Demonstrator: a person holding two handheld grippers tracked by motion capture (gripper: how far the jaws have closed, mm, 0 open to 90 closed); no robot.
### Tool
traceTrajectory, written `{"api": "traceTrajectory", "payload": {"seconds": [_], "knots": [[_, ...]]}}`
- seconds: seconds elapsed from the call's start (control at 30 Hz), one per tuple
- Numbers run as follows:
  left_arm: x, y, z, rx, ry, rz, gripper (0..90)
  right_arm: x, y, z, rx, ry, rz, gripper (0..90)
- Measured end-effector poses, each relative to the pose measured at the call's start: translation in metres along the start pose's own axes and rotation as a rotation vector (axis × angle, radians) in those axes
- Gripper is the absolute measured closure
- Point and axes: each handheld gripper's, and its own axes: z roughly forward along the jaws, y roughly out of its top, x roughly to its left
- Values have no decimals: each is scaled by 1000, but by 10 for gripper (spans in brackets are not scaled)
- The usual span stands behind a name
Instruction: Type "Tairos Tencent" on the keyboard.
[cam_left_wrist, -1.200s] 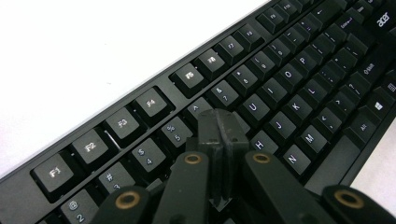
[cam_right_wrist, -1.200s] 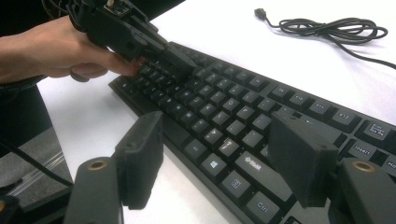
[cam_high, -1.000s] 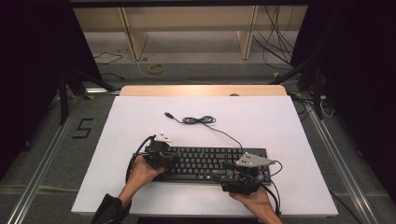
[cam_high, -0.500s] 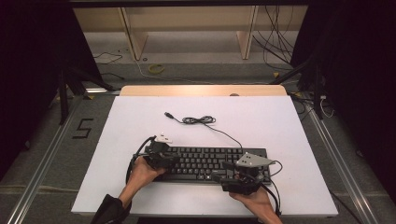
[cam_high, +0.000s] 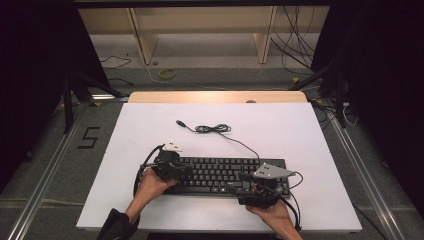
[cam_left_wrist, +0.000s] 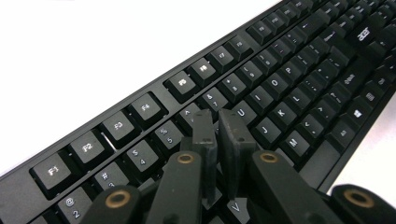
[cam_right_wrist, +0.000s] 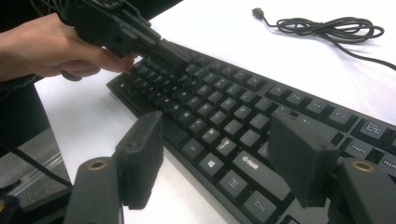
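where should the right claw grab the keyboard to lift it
Take the keyboard by its right short end, coming in level from the right so one jaw goes over the keys and one under the base. It lies flat, long and thin, so only an edge fits. The right claw already stands open at the near edge; the cable leaves from the far side.

White table (cam_high: 125, 150) lies open beyond the keyboard (cam_high: 220, 172) (barring its coiled cable (cam_high: 212, 129)).

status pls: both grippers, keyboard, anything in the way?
Left gripper near-shut, fingers on the keyboard keys, nothing between them. Right gripper open at its near edge. Keyboard flat on the table. Loose cable clear behind.
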Motion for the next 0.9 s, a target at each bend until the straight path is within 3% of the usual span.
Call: {"api": "traceTrajectory", "payload": {"seconds": [0.27,0.5,0.8,0.9], "knots": [[0,0,-7,-25,-51,-18,719,-1,0,0,-1,-3,-1,369],[-1,-2,-14,-70,-104,-39,484,-4,0,-3,-5,-9,5,368],[-3,-8,-28,-166,-149,-56,370,-7,-2,-8,-11,-17,9,367],[-5,-12,-30,-186,-155,-42,344,-8,-3,-10,-14,-19,11,367]]}}
